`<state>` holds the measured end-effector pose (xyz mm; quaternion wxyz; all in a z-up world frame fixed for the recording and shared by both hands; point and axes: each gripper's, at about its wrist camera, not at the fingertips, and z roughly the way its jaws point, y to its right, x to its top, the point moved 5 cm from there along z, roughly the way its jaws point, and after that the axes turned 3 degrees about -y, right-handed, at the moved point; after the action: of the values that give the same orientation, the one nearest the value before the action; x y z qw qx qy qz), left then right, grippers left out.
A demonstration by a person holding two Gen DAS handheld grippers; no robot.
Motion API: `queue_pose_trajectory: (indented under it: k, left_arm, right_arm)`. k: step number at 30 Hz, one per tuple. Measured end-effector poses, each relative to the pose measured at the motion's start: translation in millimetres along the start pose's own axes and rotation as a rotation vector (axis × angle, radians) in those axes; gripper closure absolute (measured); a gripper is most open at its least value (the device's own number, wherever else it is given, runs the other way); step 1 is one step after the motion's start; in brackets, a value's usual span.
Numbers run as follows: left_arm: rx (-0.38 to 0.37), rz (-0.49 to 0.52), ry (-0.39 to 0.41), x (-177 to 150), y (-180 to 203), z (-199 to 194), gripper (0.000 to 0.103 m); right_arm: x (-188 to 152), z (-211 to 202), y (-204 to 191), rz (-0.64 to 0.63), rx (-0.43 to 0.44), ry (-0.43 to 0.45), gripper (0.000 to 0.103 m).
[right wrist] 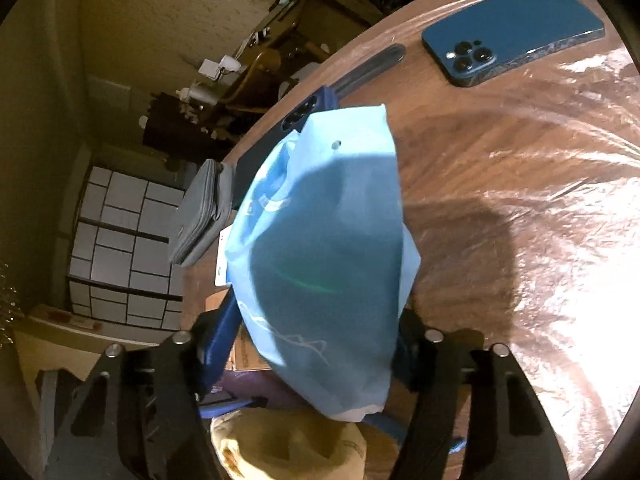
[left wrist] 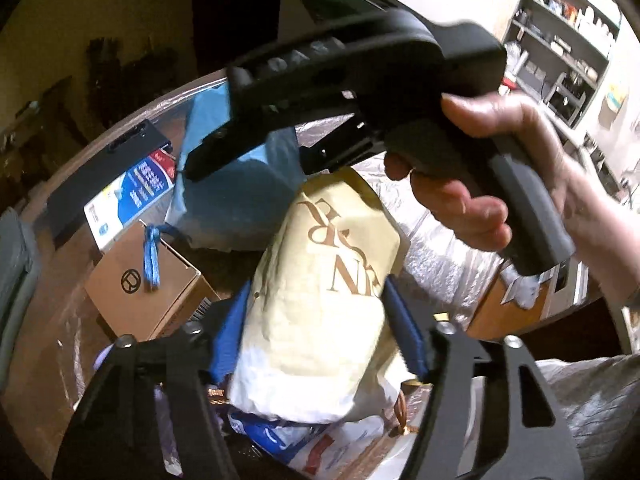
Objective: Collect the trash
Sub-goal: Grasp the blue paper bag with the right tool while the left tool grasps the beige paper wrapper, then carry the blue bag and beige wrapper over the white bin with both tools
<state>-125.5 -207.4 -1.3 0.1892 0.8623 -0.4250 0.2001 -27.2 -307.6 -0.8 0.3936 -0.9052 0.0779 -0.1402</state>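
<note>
In the left wrist view my left gripper [left wrist: 316,300] is shut on a cream cloth bag [left wrist: 320,312] with gold lettering, held between its blue pads [left wrist: 404,328]. Beyond it the right gripper [left wrist: 240,160] reaches down onto a light blue bag [left wrist: 236,196]. In the right wrist view my right gripper [right wrist: 316,332] is shut on that light blue bag [right wrist: 324,264], which fills the gap between the fingers. The cream bag's top [right wrist: 288,448] shows below it.
A brown cardboard box [left wrist: 136,280] with a blue tassel, a blue and white packet [left wrist: 132,196] and a silver insulated bag [left wrist: 440,240] lie on the plastic-covered wooden table [right wrist: 520,200]. A blue phone [right wrist: 512,32], a dark phone [right wrist: 304,112] and a grey pouch [right wrist: 204,216] lie there too.
</note>
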Motion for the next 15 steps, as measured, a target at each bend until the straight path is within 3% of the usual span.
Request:
queue_pose_trajectory:
  k: [4,15]
  left_arm:
    - [-0.031,-0.038,0.021,-3,-6,-8,0.058]
    - [-0.055,-0.102,0.104,-2,-9,-27,0.065]
  right_arm:
    - [1,-12,-7,-0.036,0.001,0.04,0.05]
    - [3,-61,-24,-0.141,-0.071,0.178,0.05]
